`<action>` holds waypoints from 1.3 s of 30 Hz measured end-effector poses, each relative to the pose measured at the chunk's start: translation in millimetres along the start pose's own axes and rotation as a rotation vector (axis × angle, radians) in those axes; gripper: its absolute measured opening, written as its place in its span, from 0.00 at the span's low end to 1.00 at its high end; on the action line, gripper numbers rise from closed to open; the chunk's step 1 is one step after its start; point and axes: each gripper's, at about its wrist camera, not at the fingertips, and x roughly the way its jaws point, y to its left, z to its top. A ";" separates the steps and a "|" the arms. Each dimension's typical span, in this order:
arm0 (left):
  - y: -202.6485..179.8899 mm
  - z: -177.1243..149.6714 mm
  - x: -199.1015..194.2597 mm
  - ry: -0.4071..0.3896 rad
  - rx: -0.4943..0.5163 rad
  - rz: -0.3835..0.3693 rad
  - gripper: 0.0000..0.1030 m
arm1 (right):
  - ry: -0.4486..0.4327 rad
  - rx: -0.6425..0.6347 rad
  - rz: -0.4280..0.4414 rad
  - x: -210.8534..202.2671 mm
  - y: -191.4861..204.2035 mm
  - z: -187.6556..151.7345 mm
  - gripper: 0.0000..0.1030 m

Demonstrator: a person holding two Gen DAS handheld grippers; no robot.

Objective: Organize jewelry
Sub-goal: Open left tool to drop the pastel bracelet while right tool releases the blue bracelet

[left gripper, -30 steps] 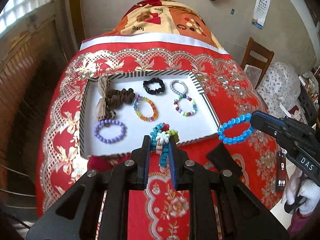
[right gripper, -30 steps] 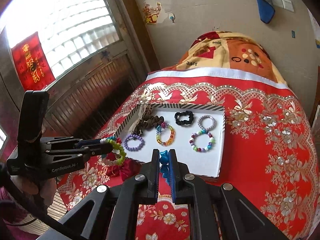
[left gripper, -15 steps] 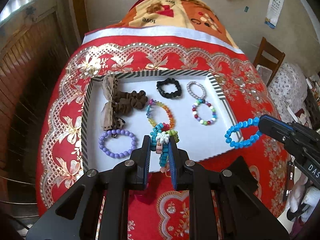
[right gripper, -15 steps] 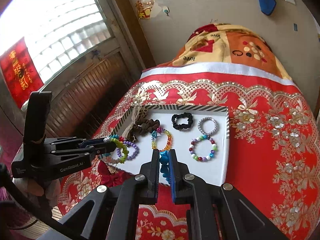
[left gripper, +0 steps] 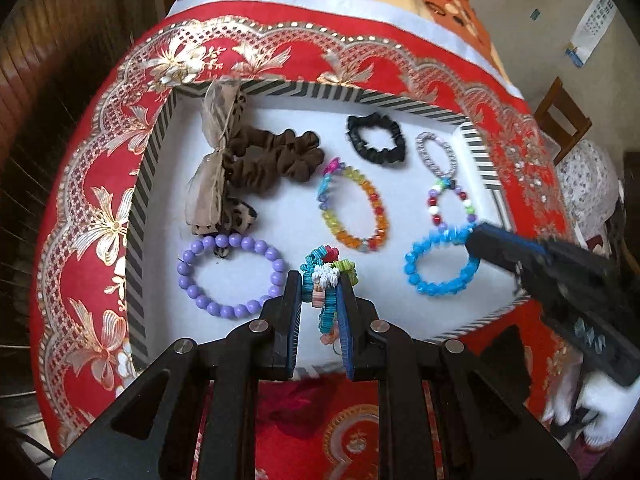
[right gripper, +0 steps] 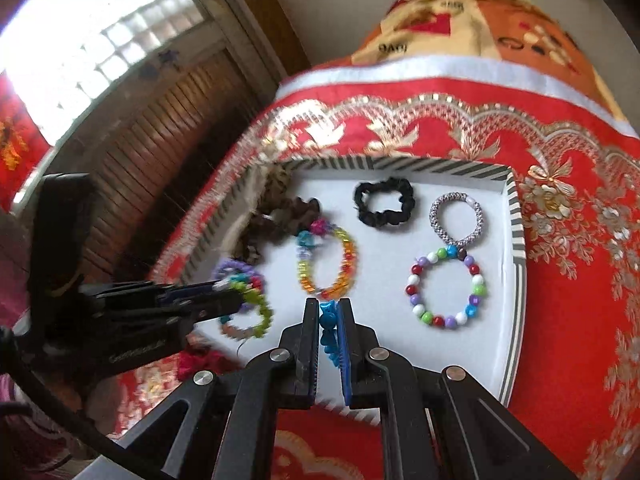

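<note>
Over the lower centre of the left wrist frame, the left gripper pinches a multicoloured coiled-bead bracelet, part of it dangling below the pads, just above the near edge of the white shallow tray with black-and-white striped rim. Right gripper is pressed onto a bright blue faceted-bead bracelet; the loop hangs over the tray's lower right, near the rim.

Tray sits on the red-and-gold embroidered cloth covering the counter. Already in it: purple round-bead bracelet, rainbow translucent bead bracelet, mixed red/white/green bead bracelet, silver braided band, black fabric scrunchie, brown scrunchie with beige ribbon.

Risks, my read:
- Free floor is tight. Multicoloured piece dropped where it hangs likely lands on or tangles with the purple beads just left of it.
- Its dangling coil could snag a pad on release and get dragged out.
- Blue loop is close to the lower-right rim; early release may drape it over the edge or onto the cloth.
- Both grippers converge on the same front strip, so contact is possible.
- Motion blur in both views: speed makes a flung bracelet more likely.
</note>
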 end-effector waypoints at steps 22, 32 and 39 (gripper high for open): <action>15.5 30.2 40.7 0.018 -0.021 0.058 0.15 | 0.032 0.064 -0.095 62.3 -47.3 45.2 0.08; 11.8 28.4 35.6 0.010 -0.024 0.048 0.34 | 0.012 0.092 -0.084 49.0 -43.3 42.3 0.17; 10.3 22.1 13.3 -0.039 -0.027 0.044 0.42 | -0.016 0.111 -0.072 22.1 -32.6 30.2 0.27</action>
